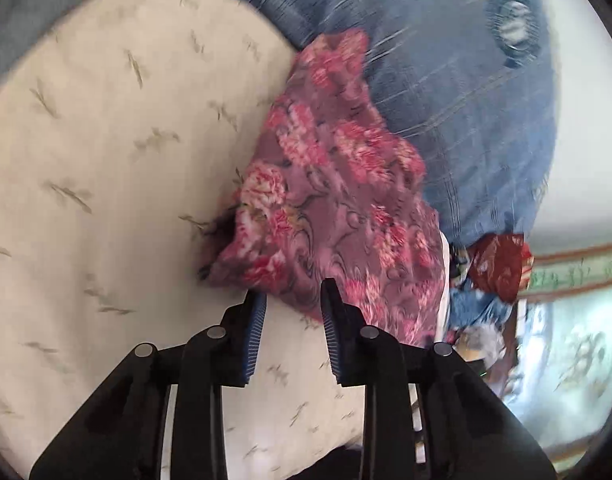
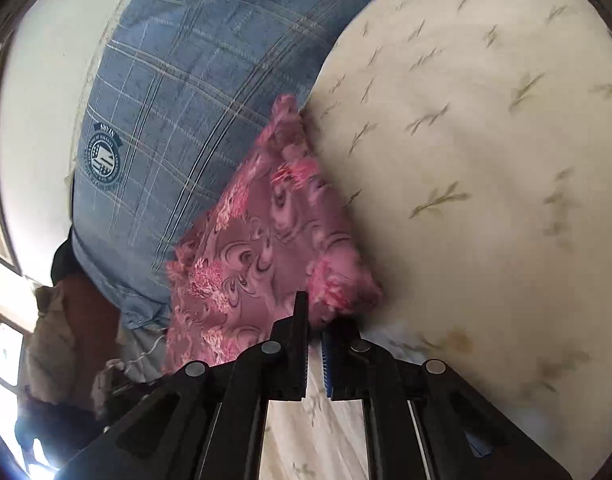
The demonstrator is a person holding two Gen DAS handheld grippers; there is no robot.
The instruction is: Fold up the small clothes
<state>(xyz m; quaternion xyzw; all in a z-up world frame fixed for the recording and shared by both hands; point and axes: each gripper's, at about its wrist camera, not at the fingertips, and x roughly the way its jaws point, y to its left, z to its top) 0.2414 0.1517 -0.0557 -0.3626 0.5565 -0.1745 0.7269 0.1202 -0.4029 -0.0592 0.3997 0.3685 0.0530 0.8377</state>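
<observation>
A small pink floral cloth (image 1: 330, 196) hangs lifted in front of a person's blue checked shirt, over a cream bedsheet (image 1: 106, 160). My left gripper (image 1: 292, 300) is open, its jaws set wide apart just below the cloth's lower edge, not gripping it. In the right wrist view the same pink cloth (image 2: 262, 248) hangs ahead of my right gripper (image 2: 318, 320), whose jaws are nearly together and pinch the cloth's lower corner.
The person's blue checked shirt (image 2: 178, 120) with a round badge fills the space behind the cloth. The cream sheet (image 2: 486, 160) with a leaf print spreads out beside it. A heap of red and blue clothes (image 1: 490, 280) lies beyond the bed edge.
</observation>
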